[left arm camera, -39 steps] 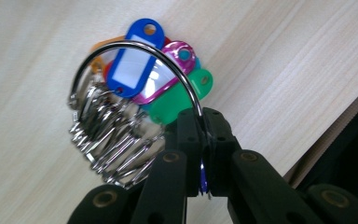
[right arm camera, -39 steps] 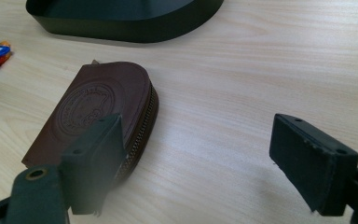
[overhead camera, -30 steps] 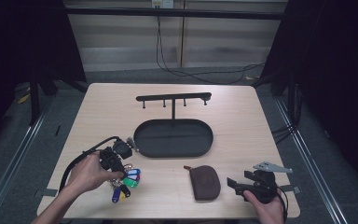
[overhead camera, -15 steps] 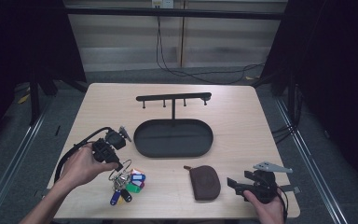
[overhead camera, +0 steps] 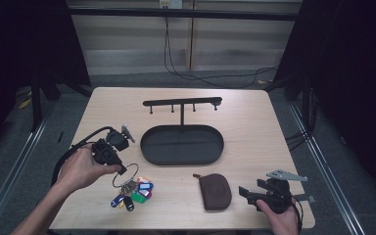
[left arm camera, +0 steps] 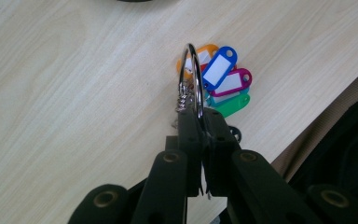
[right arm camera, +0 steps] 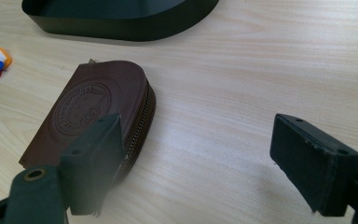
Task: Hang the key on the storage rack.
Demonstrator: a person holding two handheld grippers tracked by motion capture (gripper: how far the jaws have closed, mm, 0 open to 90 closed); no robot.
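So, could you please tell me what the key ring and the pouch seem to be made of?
Key ring: polished metal, probably steel; it glints silver. Its tags look like glossy coloured plastic. Pouch: brown leather or imitation, matt, with an embossed round seal and a zip.

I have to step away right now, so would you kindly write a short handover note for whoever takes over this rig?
Left gripper: shut on the key ring, ring raised, the coloured tags lying on the table.
Right gripper: open, holding nothing, near the table's front right edge beside the brown zip pouch.
The black stand's oval tray holds nothing, and nothing hangs on its hook bar.
Done: ring gripped.
Left, probably: carry the keys to a hook or the tray; the pouch is untouched.
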